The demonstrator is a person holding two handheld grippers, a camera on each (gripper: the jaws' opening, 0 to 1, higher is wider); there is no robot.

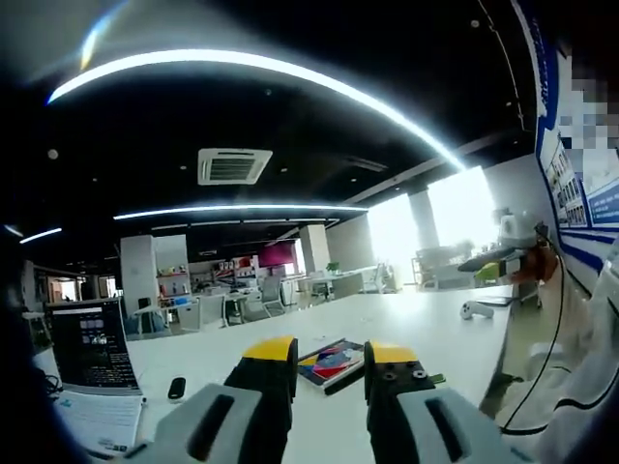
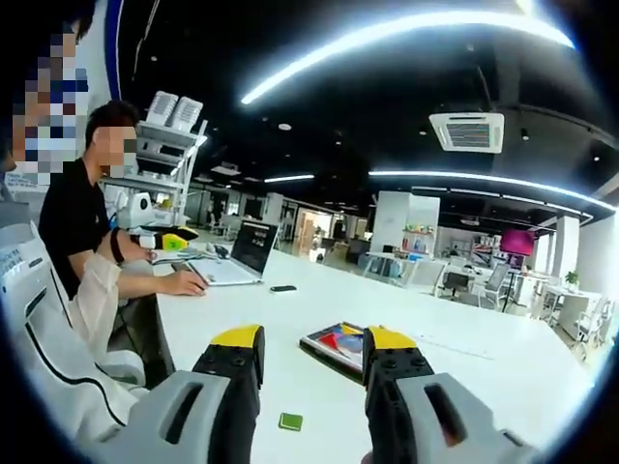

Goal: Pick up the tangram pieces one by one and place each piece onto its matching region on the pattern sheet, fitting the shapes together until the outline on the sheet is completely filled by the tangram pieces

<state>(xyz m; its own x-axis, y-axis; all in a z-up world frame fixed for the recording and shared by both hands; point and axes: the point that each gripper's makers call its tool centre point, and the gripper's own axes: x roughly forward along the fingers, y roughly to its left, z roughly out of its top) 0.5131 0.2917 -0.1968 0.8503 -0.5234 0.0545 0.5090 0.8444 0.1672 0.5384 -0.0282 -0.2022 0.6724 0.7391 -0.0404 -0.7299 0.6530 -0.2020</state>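
A flat dark-edged board (image 1: 332,362) with coloured tangram pieces on it lies on the white table (image 1: 426,329), seen beyond my left gripper (image 1: 331,360), whose yellow-tipped jaws stand apart with nothing between them. In the right gripper view the same board (image 2: 334,346) shows red, blue and yellow pieces. My right gripper (image 2: 308,340) is open and empty, held above the table. A small green piece (image 2: 290,421) lies alone on the table near the right gripper's jaws.
A laptop (image 1: 92,348) and a small black object (image 1: 176,388) sit on the table's left side. A white game controller (image 1: 476,309) lies far right. A seated person (image 2: 82,227) rests an arm by another laptop (image 2: 244,253). A phone (image 2: 283,288) lies nearby.
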